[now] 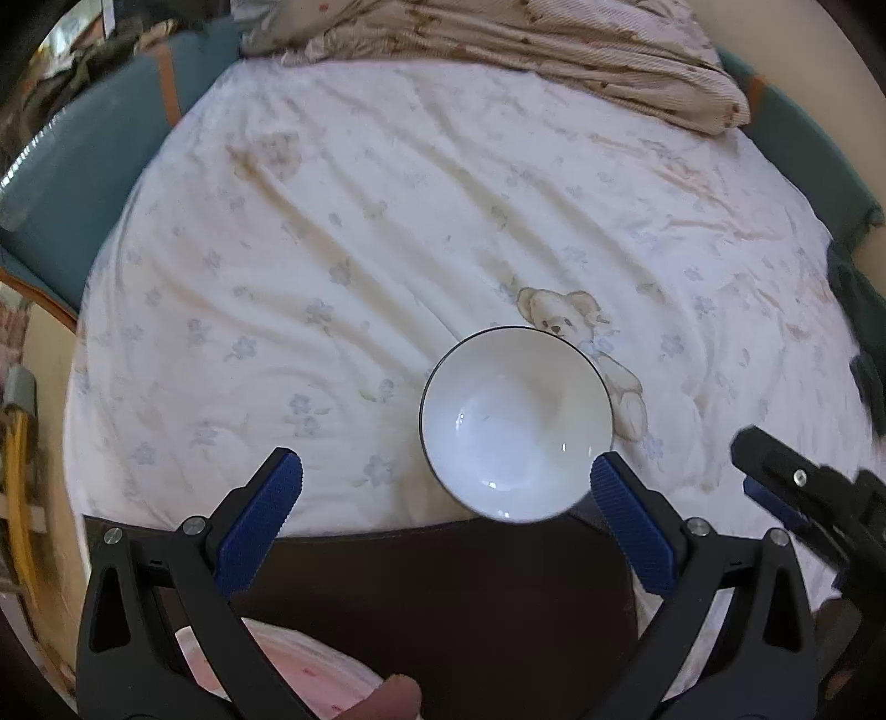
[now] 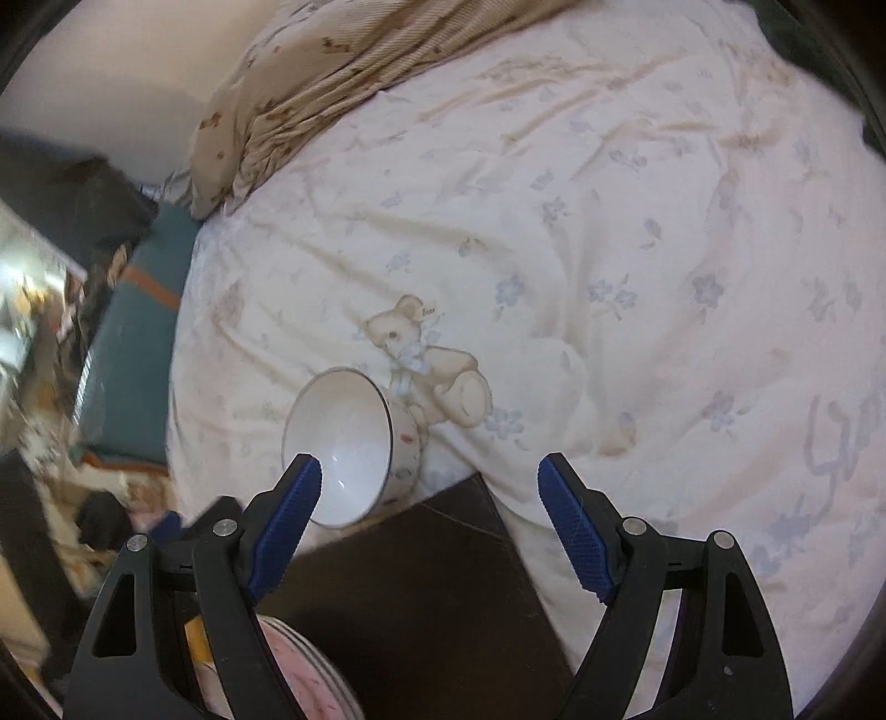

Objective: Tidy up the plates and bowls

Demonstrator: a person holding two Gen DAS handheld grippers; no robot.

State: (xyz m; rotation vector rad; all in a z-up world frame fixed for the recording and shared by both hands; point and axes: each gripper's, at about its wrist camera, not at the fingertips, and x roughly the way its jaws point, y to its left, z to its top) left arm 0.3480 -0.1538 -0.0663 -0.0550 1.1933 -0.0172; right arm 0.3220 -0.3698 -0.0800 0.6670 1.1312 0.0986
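While both jaws gape wide and empty, white dark-rimmed bowl (image 1: 518, 426) on bedsheet (image 1: 387, 221).

Bed (image 1: 387, 221) (teddy-print sheet): white bowl (image 1: 515, 426), rumpled beige blanket (image 1: 554, 50).

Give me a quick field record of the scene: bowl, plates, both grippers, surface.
bowl: white bowl with dark rim, empty, on the bed sheet near its front edge, beside a printed teddy bear
plates: pink plates low in view, below the grippers, partly hidden
left gripper: left gripper open, empty, bowl just ahead of it
right gripper: right gripper open, empty, bowl by its left finger
surface: wrinkled floral sheet; beige blanket at far end
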